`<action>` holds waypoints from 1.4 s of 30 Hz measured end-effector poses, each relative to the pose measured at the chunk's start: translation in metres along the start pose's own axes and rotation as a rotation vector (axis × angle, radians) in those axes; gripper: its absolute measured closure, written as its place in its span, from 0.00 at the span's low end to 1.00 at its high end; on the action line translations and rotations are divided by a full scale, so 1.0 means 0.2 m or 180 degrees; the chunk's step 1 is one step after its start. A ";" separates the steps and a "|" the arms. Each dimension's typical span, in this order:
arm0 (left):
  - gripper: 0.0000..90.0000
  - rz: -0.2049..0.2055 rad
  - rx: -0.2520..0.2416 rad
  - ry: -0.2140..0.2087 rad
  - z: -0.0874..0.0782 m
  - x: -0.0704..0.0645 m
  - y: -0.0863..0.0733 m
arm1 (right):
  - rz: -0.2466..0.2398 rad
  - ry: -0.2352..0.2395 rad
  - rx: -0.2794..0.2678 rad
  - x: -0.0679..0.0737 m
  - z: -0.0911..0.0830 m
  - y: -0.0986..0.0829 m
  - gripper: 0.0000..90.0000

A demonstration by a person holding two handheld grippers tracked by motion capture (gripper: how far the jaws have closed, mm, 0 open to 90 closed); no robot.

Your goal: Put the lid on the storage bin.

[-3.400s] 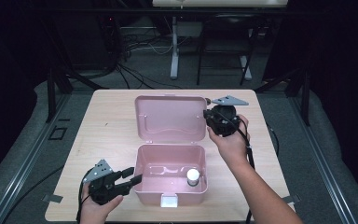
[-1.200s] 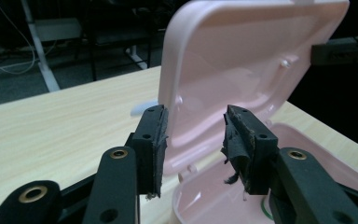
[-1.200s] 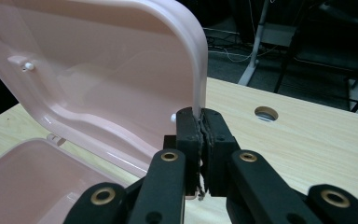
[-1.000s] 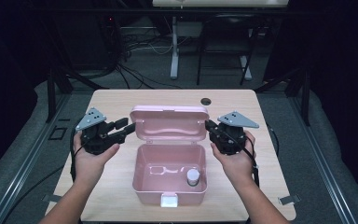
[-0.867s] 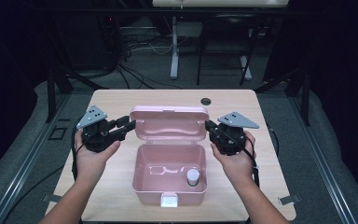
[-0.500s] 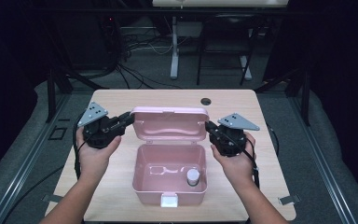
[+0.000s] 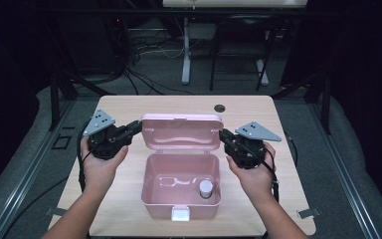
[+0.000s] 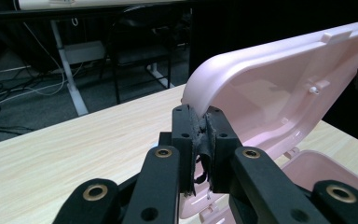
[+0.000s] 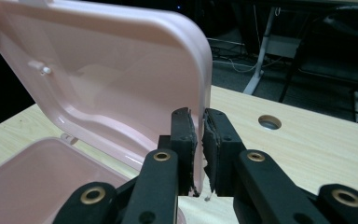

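Lid [image 7: 181, 133] of the pink box [image 7: 181, 193] stands raised about halfway between the two hand-held grippers, its long axis running across the table from one to the other. From the left gripper [image 7: 133, 128], jaws drawn together with only a sliver of gap, the lid's left short edge lies straight ahead at the tips; in the left gripper view that rounded corner [image 8: 200, 88] rises just beyond the pads, touching or nearly so, and I cannot tell whether any rim is pinched. The right gripper [image 7: 224, 135] mirrors it: jaws nearly closed, with the lid's right edge [image 9: 204, 70] running down into the narrow slot between them, so it seems to grip that edge lightly. Both hands are equally near, one at each end. Below, the open base sits toward the person, with a small white-capped bottle [image 7: 206, 188] inside. Closing would mean swinging the lid forward and down toward the person, both ends together
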State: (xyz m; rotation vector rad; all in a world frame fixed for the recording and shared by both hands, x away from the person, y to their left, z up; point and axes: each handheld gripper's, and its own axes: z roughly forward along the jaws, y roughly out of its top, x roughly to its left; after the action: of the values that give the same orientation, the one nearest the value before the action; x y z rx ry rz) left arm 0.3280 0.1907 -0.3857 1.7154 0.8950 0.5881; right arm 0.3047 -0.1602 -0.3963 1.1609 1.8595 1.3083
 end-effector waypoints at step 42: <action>0.92 -0.0049 0.0047 -0.0180 -0.08 -0.02 -0.02 | -0.0059 0.0082 -0.0126 0.04 -0.09 0.06 0.89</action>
State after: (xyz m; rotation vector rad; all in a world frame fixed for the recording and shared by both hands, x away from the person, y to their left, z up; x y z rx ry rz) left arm 0.3131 0.1976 -0.3846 1.7285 0.8737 0.5216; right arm 0.2896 -0.1595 -0.3785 1.1091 1.8499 1.3498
